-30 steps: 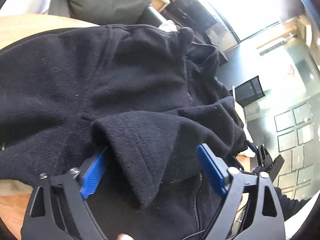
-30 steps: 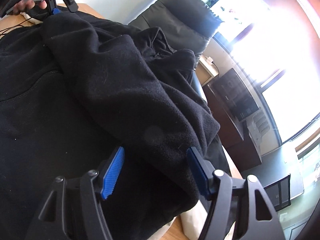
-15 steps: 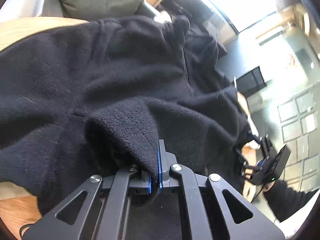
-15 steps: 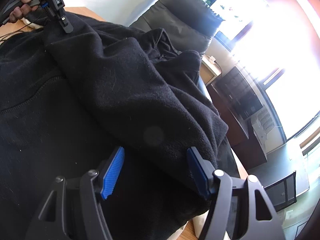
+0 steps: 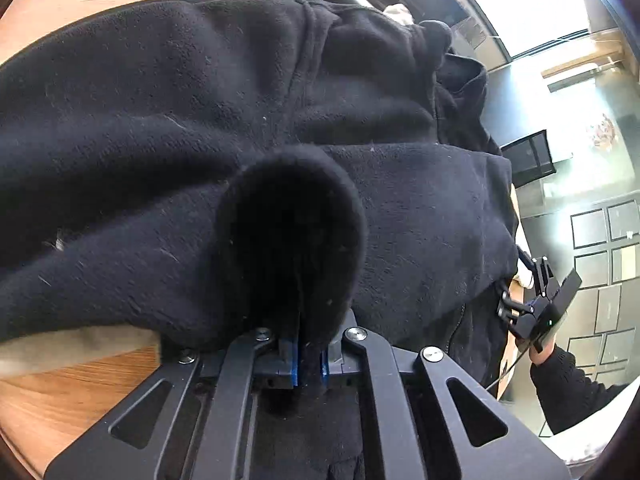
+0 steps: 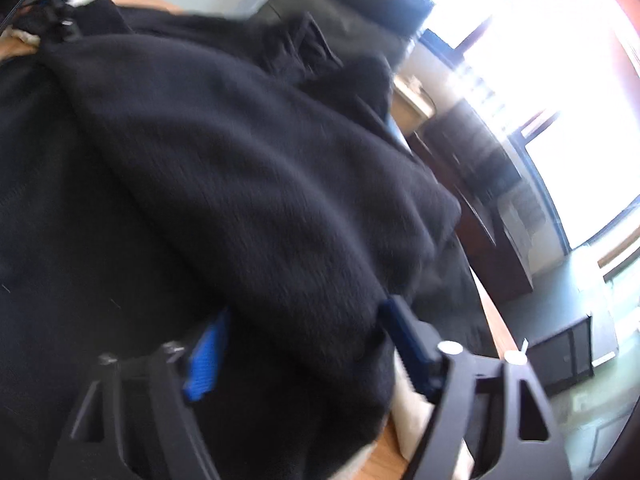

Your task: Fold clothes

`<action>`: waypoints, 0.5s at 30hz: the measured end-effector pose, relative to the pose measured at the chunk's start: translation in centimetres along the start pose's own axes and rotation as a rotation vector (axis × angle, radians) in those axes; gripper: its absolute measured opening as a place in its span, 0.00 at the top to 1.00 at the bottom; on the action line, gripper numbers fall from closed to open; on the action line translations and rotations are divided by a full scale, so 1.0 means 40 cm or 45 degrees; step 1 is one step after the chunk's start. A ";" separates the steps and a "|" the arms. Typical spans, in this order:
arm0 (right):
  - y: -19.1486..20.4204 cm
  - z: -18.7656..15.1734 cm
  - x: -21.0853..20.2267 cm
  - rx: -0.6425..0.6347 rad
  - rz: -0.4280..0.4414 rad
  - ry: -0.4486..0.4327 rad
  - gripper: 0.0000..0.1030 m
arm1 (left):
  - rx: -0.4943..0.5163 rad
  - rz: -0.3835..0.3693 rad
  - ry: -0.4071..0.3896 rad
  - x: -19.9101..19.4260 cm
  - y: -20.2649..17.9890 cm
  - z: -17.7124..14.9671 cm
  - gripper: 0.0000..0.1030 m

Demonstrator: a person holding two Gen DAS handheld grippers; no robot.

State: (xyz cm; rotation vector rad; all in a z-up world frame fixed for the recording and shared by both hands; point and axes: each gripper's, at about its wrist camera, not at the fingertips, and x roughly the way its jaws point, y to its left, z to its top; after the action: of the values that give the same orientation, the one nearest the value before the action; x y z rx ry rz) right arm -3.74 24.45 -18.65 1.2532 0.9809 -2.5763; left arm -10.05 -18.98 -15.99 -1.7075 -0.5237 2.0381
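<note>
Fleece: I see a black fleece [image 5: 168,128] spread over most of the bench, rumpled, with a zip running down near its right side in my left view; its edge hangs past the bench rim on the right
Fold: a sleeve-like flap [image 6: 260,200] lies across the body of the fleece, from far left down to my right tool
Left tool: my left tool [image 5: 309,360] is pinched on a bunched bit of fleece; the blue pads are nearly together with cloth between them, and the cloth rounds up over the tips
Right tool: my right tool [image 6: 304,344] is wide, blue pads well apart, with the lower end of the flap lying between them; this view is blurred, so I cannot tell if a pad touches cloth
Bench: wood bench [image 5: 60,396], bare at lower left by my left tool
Cream cloth: a pale layer [image 5: 72,344] shows under the fleece edge
Chair: dark chair [image 6: 360,4] behind the bench
</note>
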 end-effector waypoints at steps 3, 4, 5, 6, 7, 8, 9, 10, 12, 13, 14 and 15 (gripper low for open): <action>-0.073 -0.040 -0.002 0.135 -0.054 0.018 0.60 | -0.016 -0.047 -0.057 -0.027 -0.001 -0.006 0.95; -0.091 -0.049 -0.004 0.171 -0.059 0.013 0.60 | -0.005 -0.072 -0.066 -0.034 -0.007 -0.004 0.95; -0.097 -0.055 -0.004 0.187 -0.062 0.010 0.60 | 0.005 -0.095 -0.074 -0.040 -0.012 -0.003 0.95; -0.104 -0.060 -0.005 0.203 -0.065 0.006 0.60 | 0.013 -0.105 -0.075 -0.040 -0.013 -0.003 0.95; -0.110 -0.066 -0.005 0.219 -0.068 0.003 0.60 | 0.017 -0.112 -0.073 -0.037 -0.012 -0.003 0.95; -0.112 -0.071 0.000 0.235 -0.058 0.013 0.61 | 0.004 -0.101 -0.050 -0.022 -0.002 -0.005 0.94; -0.110 -0.077 0.013 0.251 -0.035 0.037 0.60 | -0.012 -0.095 -0.026 -0.005 0.011 -0.009 0.94; -0.108 -0.081 0.024 0.263 -0.012 0.064 0.60 | -0.037 -0.111 0.002 0.012 0.031 -0.016 0.94; -0.111 -0.087 0.034 0.281 0.031 0.108 0.59 | -0.070 -0.157 -0.005 0.018 0.047 -0.026 0.94; -0.117 -0.092 0.023 0.291 0.048 0.107 0.53 | -0.064 -0.146 -0.006 0.015 0.040 -0.029 0.94; -0.124 -0.096 0.008 0.301 0.075 0.111 0.48 | -0.059 -0.135 -0.006 0.012 0.033 -0.032 0.93; -0.133 -0.104 -0.018 0.309 0.117 0.115 0.39 | -0.052 -0.115 -0.009 0.004 0.025 -0.036 0.92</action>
State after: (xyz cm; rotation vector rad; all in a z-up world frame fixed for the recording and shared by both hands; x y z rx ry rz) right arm -2.44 30.99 -17.30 1.4458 0.6198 -2.6484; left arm -8.75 -19.71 -16.89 -1.6689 -0.6370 1.9835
